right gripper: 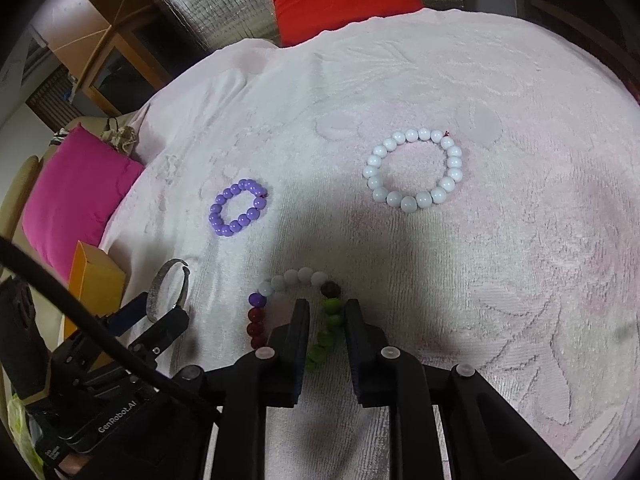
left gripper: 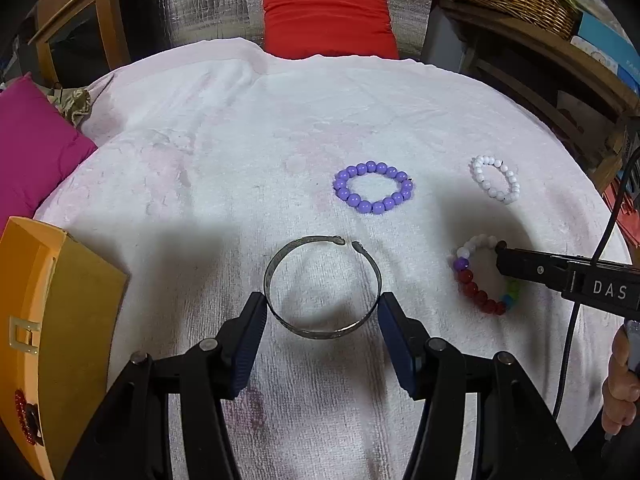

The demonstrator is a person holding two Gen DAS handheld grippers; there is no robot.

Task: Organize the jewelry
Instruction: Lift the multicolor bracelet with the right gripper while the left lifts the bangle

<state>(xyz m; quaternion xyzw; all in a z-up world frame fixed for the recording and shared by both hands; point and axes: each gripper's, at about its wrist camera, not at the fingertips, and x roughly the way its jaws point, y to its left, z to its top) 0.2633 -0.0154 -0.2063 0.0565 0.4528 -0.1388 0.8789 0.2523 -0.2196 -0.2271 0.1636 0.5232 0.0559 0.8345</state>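
Left gripper [left gripper: 322, 312] pinches silver bangle [left gripper: 322, 286] by its sides, lifted off the towel [left gripper: 240, 140], gap pointing away; bare towel ahead. Right gripper [right gripper: 327, 316] jaws slightly parted, straddling the multicolour bracelet's [right gripper: 330, 312] green beads; orange box [left gripper: 76, 300] at left edge.

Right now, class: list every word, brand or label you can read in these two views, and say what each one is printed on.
"DAS" – on the black body of the right tongs, seen from the left wrist view.
"GenRobot.AI" – on the black body of the left tongs, seen from the right wrist view.
Print on the blue boxes on the shelf: too blurred to read.
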